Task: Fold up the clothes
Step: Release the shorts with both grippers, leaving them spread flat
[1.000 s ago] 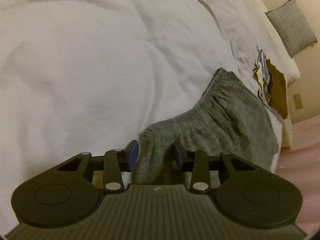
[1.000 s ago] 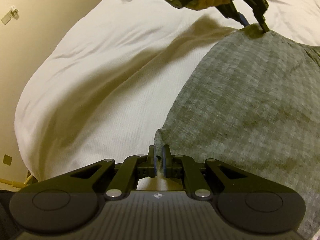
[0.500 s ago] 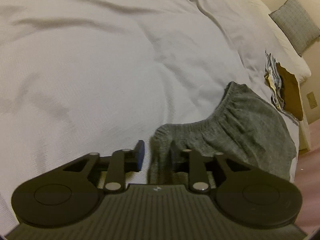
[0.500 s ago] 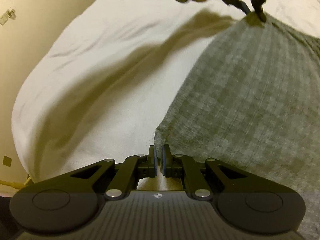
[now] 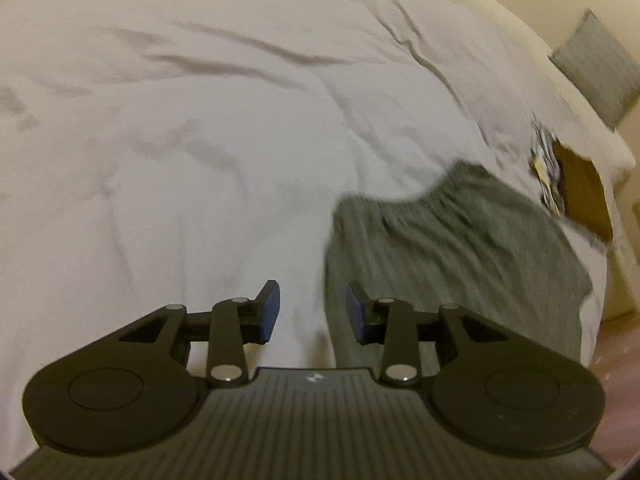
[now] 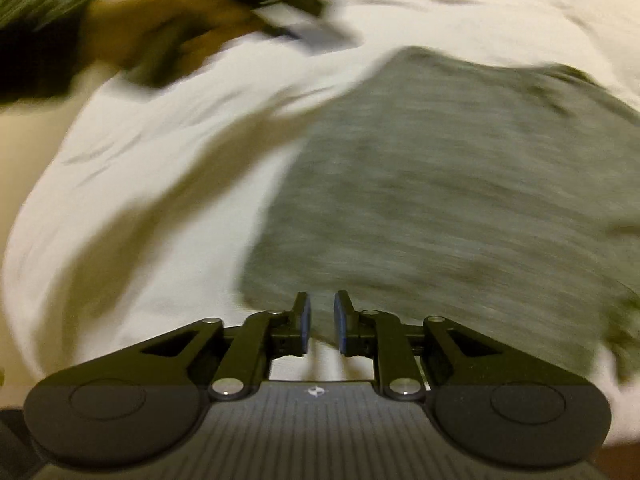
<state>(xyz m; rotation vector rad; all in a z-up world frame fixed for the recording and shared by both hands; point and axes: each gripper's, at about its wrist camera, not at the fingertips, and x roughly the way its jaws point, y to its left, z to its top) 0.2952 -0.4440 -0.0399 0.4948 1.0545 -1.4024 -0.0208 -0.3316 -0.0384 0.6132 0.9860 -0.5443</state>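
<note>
A grey garment with a gathered waistband (image 5: 452, 236) lies flat on a white bed cover (image 5: 200, 140). In the left wrist view my left gripper (image 5: 313, 312) is open above the cover, the garment's near left edge just by its right finger, with nothing between the pads. In the right wrist view the same grey garment (image 6: 460, 184) fills the right half, blurred by motion. My right gripper (image 6: 321, 322) stands slightly open at its near corner, holding nothing. The left gripper (image 6: 288, 12) and the hand on it show as a blur at the top left.
A small stack of folded clothes with a brown piece (image 5: 576, 184) sits near the bed's right edge. A grey cushion (image 5: 596, 68) leans at the far right by the wall. Wooden floor (image 5: 616, 348) shows past the bed edge at the right.
Both grippers let go of the grey garment: the left opened wide and pulled back off its corner, the right opened a little. The garment now lies spread on the bed.
</note>
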